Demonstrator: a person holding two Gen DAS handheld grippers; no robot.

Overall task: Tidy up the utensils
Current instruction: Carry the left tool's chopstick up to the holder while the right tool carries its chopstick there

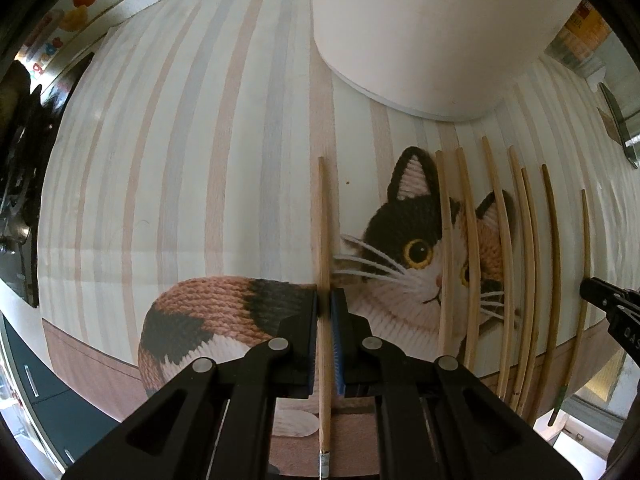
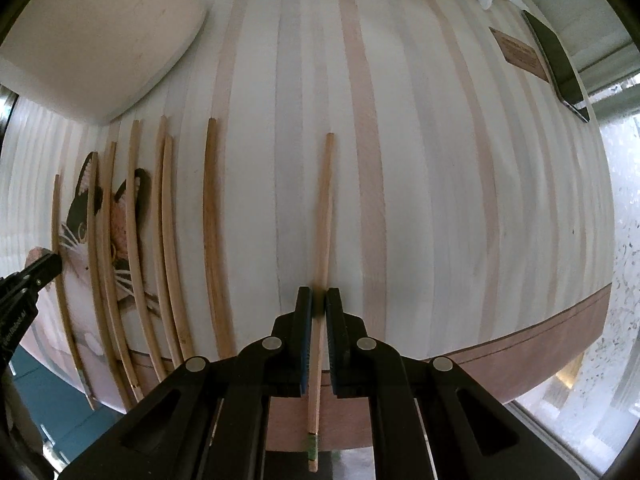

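Note:
My left gripper (image 1: 324, 304) is shut on a light wooden chopstick (image 1: 323, 220) that lies along the striped cat placemat (image 1: 200, 160). My right gripper (image 2: 319, 302) is shut on another wooden chopstick (image 2: 325, 208) with a green band at its near end, further right on the mat. Several loose chopsticks (image 1: 500, 260) lie side by side between the two grippers; they also show in the right wrist view (image 2: 160, 240). The right gripper's tip shows at the right edge of the left wrist view (image 1: 600, 292), and the left gripper's tip shows at the left edge of the right wrist view (image 2: 44, 268).
A tall white container (image 1: 420, 32) stands at the far side of the mat, behind the chopsticks; it also shows in the right wrist view (image 2: 100, 28). A dark knife (image 2: 560, 68) and a brown tag (image 2: 520, 56) lie at the far right. The mat's near edge overhangs the table.

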